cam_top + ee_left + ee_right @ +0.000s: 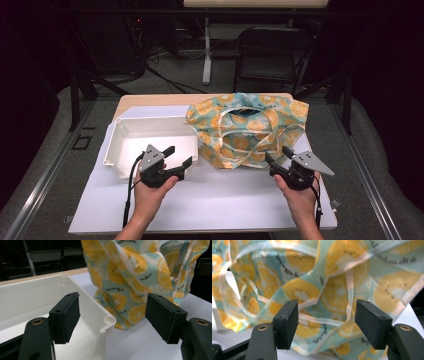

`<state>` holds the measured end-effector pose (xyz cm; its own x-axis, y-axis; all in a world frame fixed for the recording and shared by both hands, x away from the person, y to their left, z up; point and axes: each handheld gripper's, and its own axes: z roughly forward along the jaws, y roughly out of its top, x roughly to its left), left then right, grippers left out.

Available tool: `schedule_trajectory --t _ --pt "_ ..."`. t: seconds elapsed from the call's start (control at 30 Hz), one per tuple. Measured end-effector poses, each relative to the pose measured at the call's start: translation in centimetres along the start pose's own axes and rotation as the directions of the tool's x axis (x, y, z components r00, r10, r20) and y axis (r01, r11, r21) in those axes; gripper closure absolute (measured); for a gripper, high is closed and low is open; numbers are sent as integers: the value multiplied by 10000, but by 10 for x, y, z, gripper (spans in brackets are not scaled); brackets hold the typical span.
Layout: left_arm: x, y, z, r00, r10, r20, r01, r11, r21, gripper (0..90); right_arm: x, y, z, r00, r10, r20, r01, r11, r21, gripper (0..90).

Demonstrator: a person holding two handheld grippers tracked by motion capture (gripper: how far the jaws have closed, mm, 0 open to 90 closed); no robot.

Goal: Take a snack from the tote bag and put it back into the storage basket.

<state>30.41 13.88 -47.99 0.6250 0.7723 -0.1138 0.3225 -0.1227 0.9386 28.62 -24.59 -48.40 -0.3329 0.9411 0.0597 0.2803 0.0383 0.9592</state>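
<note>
Dark surroundings closed in behind the table (pixel 215 210), where a black folding chair (pixel 270 55) and the legs of a stand stood on grey floor; the tabletop itself was white, with a strip of pale wood showing along its far edge.

On the left side, the left gripper (pixel 177 159) was held in the person's left hand (pixel 150 192), its jaws standing apart with nothing between the pads. It pointed forward and to the right. Directly beneath and ahead of it lay a white plastic tray (pixel 116 145), and in the left gripper view (pixel 112 312) the tray's near right corner (pixel 108 322) sat between the two jaws without touching either.

Beyond that corner, forward and to the right of the left gripper, slumped a fabric tote bag (pixel 250 127) printed with orange slices on pale teal, its handles lying loose over its mouth. The bag sat just beside the tray's right wall.

Over on the other side, the right gripper (pixel 277 159) was held in the person's right hand (pixel 300 197), aimed forward and leftward at the bag's near right corner. Its jaws were also spread, and in the right gripper view (pixel 326 322) the bag's cloth (pixel 337 290) hung close ahead of the pads, not pinched by them.
</note>
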Motion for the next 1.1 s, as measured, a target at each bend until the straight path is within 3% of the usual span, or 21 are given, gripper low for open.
schedule_trajectory --t 0.4,0.53,0.63,0.87,0.97,1.03,1.07,1.1 --pt "-24 11 22 9982 272 529 -270 9996 -38 297 12 7 3 9993 -135 -345 125 9995 -296 356" --pt "-33 15 29 9973 422 606 -418 9991 -80 364 15 8 4 9986 -186 -490 175 9995 -244 382" --pt "-35 18 33 9965 283 787 -272 9995 -145 377 16 8 5 9983 -156 -564 141 9995 -277 384" --pt "-42 16 50 9989 181 439 -192 9995 249 322 21 7 13 9989 -123 -450 117 9998 -128 371" --pt "-46 15 57 9991 129 399 -141 9995 292 291 25 8 16 9995 -219 -216 218 9997 -55 435" --pt "-49 15 61 9992 172 371 -185 9992 356 329 26 9 19 9999 -153 -40 153 9999 -36 546" --pt "-50 15 63 9993 187 335 -200 9990 403 329 26 9 19 9999 -153 -40 153 9999 -36 546" --pt "-50 16 64 9994 153 326 -165 9991 387 407 26 9 21 9999 -112 77 112 9999 0 675"
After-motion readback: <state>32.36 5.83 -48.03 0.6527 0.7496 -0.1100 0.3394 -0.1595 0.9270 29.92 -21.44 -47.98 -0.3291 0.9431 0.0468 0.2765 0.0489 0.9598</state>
